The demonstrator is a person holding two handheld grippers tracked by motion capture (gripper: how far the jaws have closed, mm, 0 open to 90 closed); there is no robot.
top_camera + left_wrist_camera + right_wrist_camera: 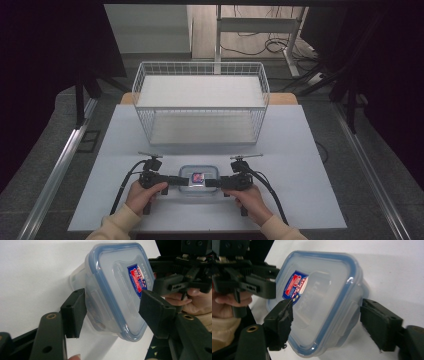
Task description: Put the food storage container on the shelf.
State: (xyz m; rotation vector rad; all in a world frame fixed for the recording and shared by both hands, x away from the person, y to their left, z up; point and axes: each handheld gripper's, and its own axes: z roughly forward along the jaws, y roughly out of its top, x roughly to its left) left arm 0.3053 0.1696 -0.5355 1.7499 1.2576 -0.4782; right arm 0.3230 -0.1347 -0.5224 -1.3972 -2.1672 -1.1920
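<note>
1. Seen from above, a person sits at a pale grey table (pixel 300 165) with a two-jaw claw in each hand, both level and pointing inward at each other.
2. Between the two claws lies a clear plastic food container (pixel 199 180) with a blue-rimmed snap-on lid, its short ends facing them.
3. On the lid's middle is a small red, white and blue brand sticker (pixel 137 277); its lettering is too blurred to read. Faint raised writing runs beside the sticker, also unreadable.
4. The left gripper (pixel 175 180) reaches the container's left end. In the left gripper view, its jaws straddle that end: one pad lies against the side latch and wall, the other rests on the lid near the sticker. Whether they press hard enough to grip I cannot tell.
5. The right gripper (pixel 212 183) meets the container's right end. In the right gripper view, one pad, frayed at the edge, sits over the lid just below the sticker, and the other stands just beside the latch on the far wall with a slim gap showing, so these jaws are not clamped.
6. Each claw's camera shows the other claw beyond the container, held by a hand in a cream sleeve (pixel 222 332).
7. Beyond both claws, farther up the table, stands a white wire basket (pixel 200 102), well apart from the container.
</note>
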